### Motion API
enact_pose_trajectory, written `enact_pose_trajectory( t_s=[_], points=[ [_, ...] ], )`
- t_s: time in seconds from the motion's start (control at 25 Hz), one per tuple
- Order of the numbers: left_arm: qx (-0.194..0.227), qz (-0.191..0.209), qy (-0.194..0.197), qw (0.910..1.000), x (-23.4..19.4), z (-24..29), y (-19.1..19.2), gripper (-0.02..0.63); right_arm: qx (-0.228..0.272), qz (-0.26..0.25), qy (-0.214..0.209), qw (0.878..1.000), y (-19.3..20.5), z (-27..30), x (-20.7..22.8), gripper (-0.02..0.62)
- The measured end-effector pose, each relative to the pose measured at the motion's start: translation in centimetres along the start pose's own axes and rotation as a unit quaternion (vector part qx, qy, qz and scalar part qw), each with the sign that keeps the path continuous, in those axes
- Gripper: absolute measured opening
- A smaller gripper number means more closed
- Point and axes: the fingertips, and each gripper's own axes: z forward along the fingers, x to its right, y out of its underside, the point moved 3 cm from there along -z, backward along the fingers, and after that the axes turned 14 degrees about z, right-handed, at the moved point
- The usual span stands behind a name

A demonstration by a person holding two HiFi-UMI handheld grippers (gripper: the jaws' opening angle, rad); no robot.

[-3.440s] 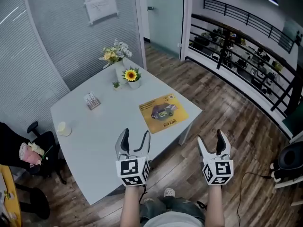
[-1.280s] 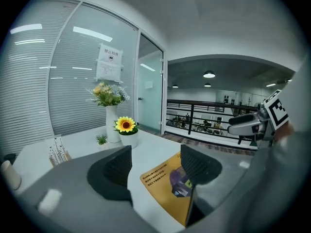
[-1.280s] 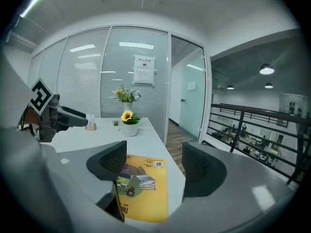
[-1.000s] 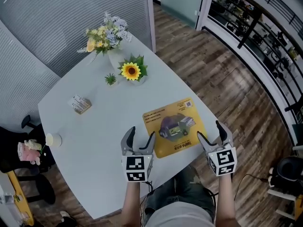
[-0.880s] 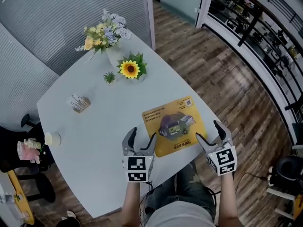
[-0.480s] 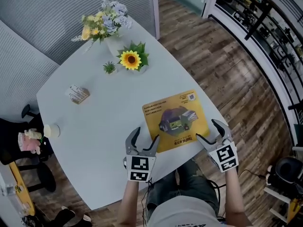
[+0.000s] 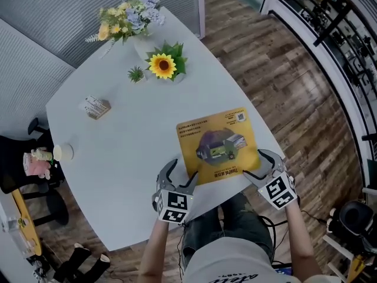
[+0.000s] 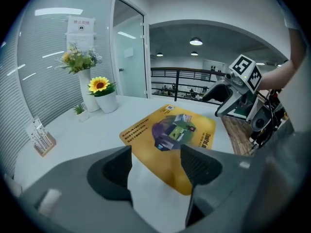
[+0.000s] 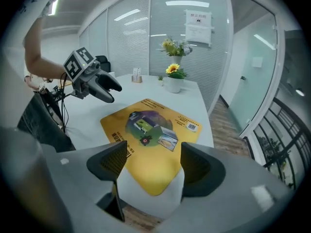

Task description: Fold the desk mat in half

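A yellow desk mat (image 7: 218,145) with a printed picture lies flat and unfolded on the pale table (image 7: 118,152), near its front right edge. My left gripper (image 7: 179,177) hovers open just off the mat's near left corner. My right gripper (image 7: 263,166) hovers open at the mat's near right corner, by the table edge. In the left gripper view the mat (image 8: 170,135) lies just ahead of the open jaws, with the right gripper (image 8: 228,89) beyond. The right gripper view has the mat (image 9: 150,130) ahead of its open jaws and the left gripper (image 9: 99,84) at left.
At the table's far end stand a flower vase (image 7: 126,16), a potted sunflower (image 7: 164,66) and a tiny plant (image 7: 136,74). A card holder (image 7: 96,107) and a small cup (image 7: 62,152) sit at left. Wooden floor (image 7: 294,93) lies right of the table; black chairs (image 7: 23,170) at left.
Both grippers have come forward over the table from well short of it and now sit at the mat's near corners. The mat has not moved. Both stay open.
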Motion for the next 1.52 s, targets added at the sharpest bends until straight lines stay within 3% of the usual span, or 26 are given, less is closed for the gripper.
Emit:
enact_pose_trajectory(
  t_s=[0.32, 0.72, 1.0, 1.52],
  points=[
    [-0.038, 0.042, 0.052, 0.9970, 2.2, 1.3, 0.7, 0.301, -0.065, -0.078, -0.070, 0.992, 2.2, 1.0, -0.9, 0.356],
    [-0.055, 0.105, 0.116, 0.9862, 4.2, 2.1, 1.2, 0.329, -0.135, -0.175, -0.105, 0.970, 4.9, 1.9, -0.1, 0.333],
    [-0.082, 0.177, 0.147, 0.9698, 5.7, 2.6, 2.3, 0.348, -0.160, -0.224, -0.102, 0.956, 6.1, 2.6, 0.8, 0.322],
    [-0.124, 0.245, 0.175, 0.9454, 6.5, 3.4, 3.9, 0.353, -0.193, -0.248, -0.133, 0.940, 6.0, 3.6, 1.1, 0.336]
  ],
)
